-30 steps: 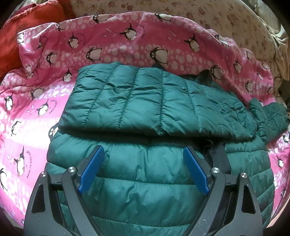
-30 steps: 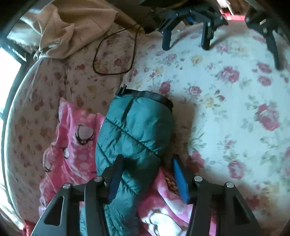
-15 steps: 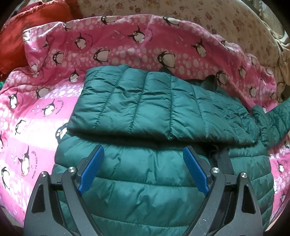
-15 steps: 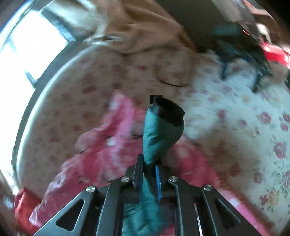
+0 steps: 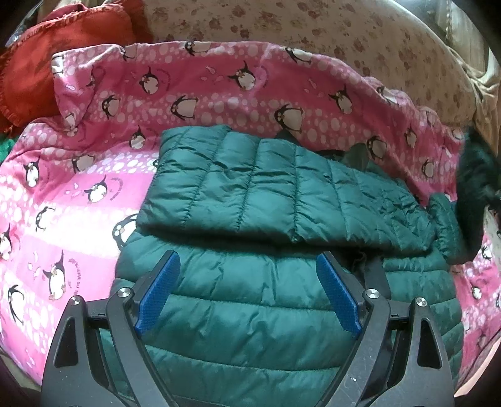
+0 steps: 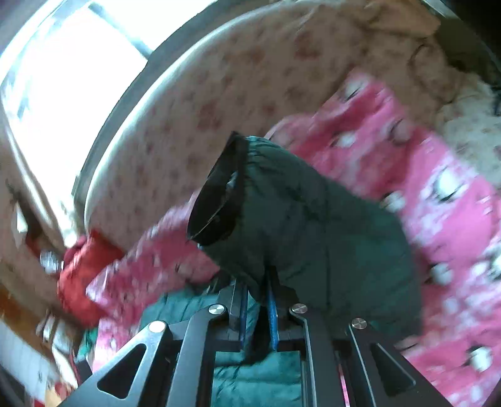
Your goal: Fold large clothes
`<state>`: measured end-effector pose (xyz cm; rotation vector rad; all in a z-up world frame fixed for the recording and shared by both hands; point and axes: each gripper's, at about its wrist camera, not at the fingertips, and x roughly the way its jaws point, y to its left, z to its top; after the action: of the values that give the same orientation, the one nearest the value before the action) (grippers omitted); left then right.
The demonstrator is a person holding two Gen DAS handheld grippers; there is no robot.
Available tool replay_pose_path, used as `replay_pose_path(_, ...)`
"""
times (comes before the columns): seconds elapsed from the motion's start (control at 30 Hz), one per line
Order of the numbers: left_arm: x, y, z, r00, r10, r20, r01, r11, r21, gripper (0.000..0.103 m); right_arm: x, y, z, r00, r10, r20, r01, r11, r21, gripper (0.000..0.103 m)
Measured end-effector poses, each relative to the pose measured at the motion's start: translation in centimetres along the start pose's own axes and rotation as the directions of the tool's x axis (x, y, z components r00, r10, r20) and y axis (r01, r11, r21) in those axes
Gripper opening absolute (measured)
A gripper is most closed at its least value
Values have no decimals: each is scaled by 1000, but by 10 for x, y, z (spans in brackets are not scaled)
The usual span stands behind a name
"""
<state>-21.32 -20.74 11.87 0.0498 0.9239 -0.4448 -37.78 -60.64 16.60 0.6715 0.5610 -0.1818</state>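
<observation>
Green jacket (image 5: 281, 297) beneath wide-open left hand-held gripper (image 5: 247, 281) | right hand-held gripper (image 6: 256, 281) clamps its sleeve (image 6: 297, 213)

pink penguin blanket (image 5: 219, 90), red cushion (image 5: 62, 50), floral sheet (image 5: 344, 37).

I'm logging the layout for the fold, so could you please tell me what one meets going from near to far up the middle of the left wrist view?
Left gripper → green jacket body → folded-over jacket panel → pink penguin blanket → beige floral sheet.
</observation>
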Motion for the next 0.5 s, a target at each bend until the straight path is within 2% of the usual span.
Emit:
replay_pose_path(0.17,-4,5,4,1000,-10,7,10,1000,-23,89,63,42,-38,988,14,-155,-27,996,-83,10)
replay_pose_path(0.27,-4,7,4,1000,-7,6,8,1000,-26,89,99,58,-61,974,-45,-221,13,989,-144,11)
replay_pose_path(0.33,-3,8,4,1000,-8,1,8,1000,-30,89,122,60,-75,954,-95,-284,51,986,-159,12)
replay_pose_path(0.4,-3,9,4,1000,-20,0,20,999,-41,89,129,63,-83,946,-119,-301,64,980,-189,22)
replay_pose_path(0.47,-4,10,4,1000,-26,7,26,998,-50,89,120,67,-90,959,-79,-273,26,981,-192,56)
replay_pose_path(0.5,-5,10,5,999,-32,11,33,998,-55,89,116,70,-91,962,-72,-264,20,981,-192,62)
